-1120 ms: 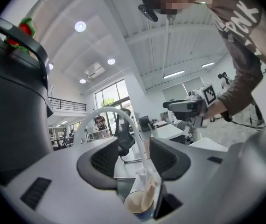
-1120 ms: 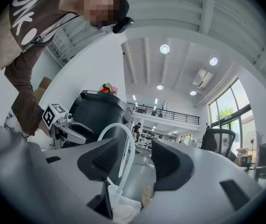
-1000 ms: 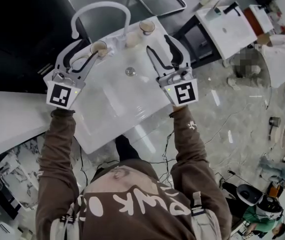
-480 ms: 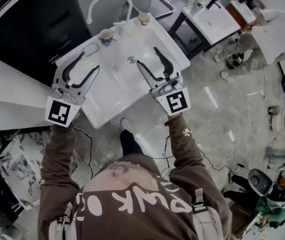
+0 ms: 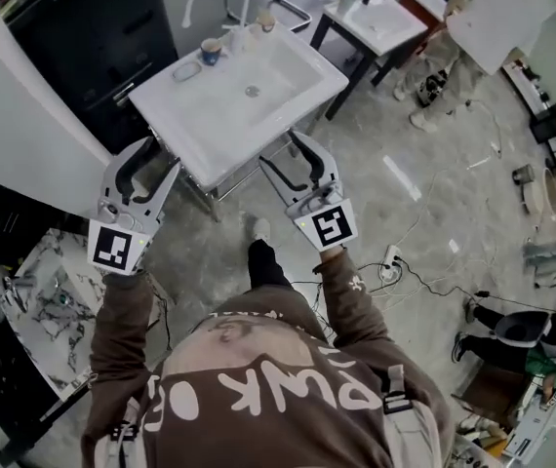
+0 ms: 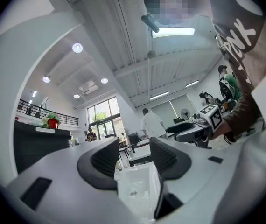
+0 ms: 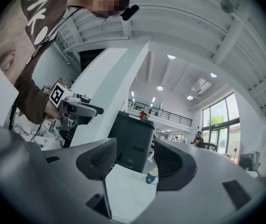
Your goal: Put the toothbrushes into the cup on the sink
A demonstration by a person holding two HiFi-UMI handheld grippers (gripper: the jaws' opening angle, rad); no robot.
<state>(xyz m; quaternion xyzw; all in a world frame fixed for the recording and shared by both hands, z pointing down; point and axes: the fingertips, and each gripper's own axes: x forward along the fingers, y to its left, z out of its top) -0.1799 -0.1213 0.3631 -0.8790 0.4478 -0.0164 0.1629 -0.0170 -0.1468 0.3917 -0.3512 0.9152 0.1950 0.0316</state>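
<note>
Concrete floor, white rectangular sink [image 5: 293, 78] ahead, blue cup [image 5: 210, 51] on rim. Left tongs [image 5: 159, 156], right tongs [image 5: 280, 149] spread, empty; likely pre-grasp: close in, locate toothbrushes.

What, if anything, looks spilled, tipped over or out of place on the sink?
Nothing stands out. The blue cup stands upright at the far rim of the sink, and no spill shows in the basin.
</note>
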